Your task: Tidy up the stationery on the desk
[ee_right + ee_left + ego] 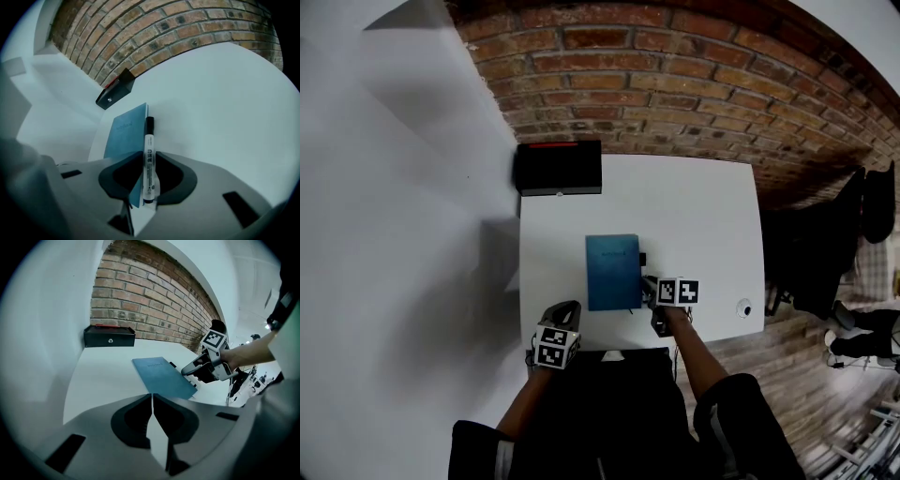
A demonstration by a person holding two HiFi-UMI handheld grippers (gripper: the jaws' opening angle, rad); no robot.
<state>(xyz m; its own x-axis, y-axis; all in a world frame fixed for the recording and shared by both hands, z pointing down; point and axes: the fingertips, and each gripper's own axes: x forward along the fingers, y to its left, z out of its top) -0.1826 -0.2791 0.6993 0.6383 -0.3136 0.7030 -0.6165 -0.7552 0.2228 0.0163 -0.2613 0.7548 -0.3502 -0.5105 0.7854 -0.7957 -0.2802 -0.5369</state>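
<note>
Hiding notebook [124, 133] edge: marker [148, 149], right gripper [147, 161]

The head view looks steeply down from well above the notebook [613, 272]. The left gripper view sits low off its near left corner, facing the wall [154, 301]. The right gripper view looks close along its right edge. All share notebook and box [560, 168].

Desk [703, 216]: white top, smooth, matt. Notebook [613, 272], frame centre: blue matt cover. Marker [148, 161]: glossy white plastic barrel, black cap. Brick wall [675, 75], top of frame: rough, matt. Box [560, 167], upper left: black, smooth. Floor [755, 366], lower right: wood planks. Left gripper [152, 397] and right gripper [149, 153]: grey matt plastic.
</note>
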